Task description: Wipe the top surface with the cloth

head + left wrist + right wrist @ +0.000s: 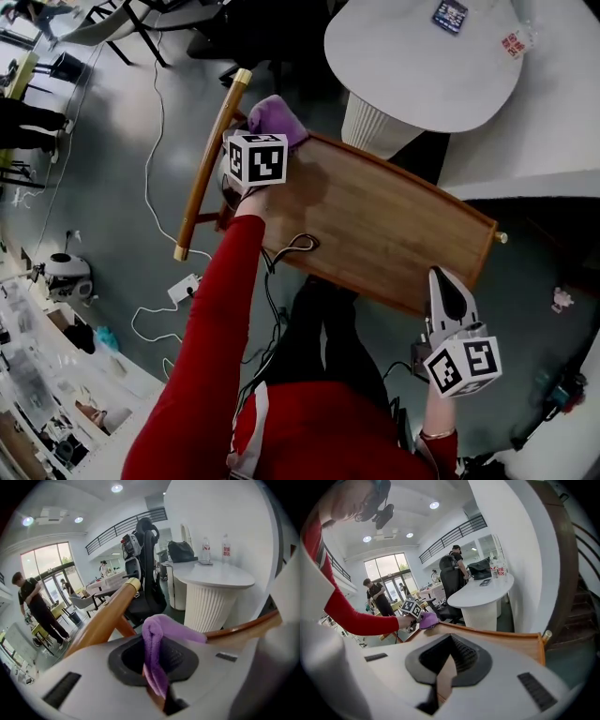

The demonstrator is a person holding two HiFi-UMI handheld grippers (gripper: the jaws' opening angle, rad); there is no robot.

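Looking down on a rimmed wooden surface (pixel 394 225) over a grey floor (pixel 112 159), in a bright open room with tall windows (pixel 47 569) and a railed balcony (pixel 126 524).

At far left, down on the floor, a white cable (pixel 147 178) and a power strip (pixel 184 289). Next, a curved wooden handle bar (pixel 208 164) just off the surface's left edge. At the far left corner of the surface, a purple cloth (pixel 277 118), bunched up and resting on the wood, pinched between the jaws of the left gripper (pixel 157 667) at the end of a red sleeve (pixel 202 366). By the near edge, a black cable loop (pixel 298 246).

Beyond the far edge, a round white top (pixel 422 56) on a ribbed pedestal (pixel 373 127), close to the surface, contact not discernible. On that top, two bottles (pixel 206 550), contents unclear, and a black bag (pixel 180 551); to its left, a black office chair (pixel 146 569).

At the surface's right corner, a small brass knob (pixel 502 237). At the near right corner, the right gripper (pixel 445 677), jaws pressed nearly together with nothing between them, well apart from the cloth.
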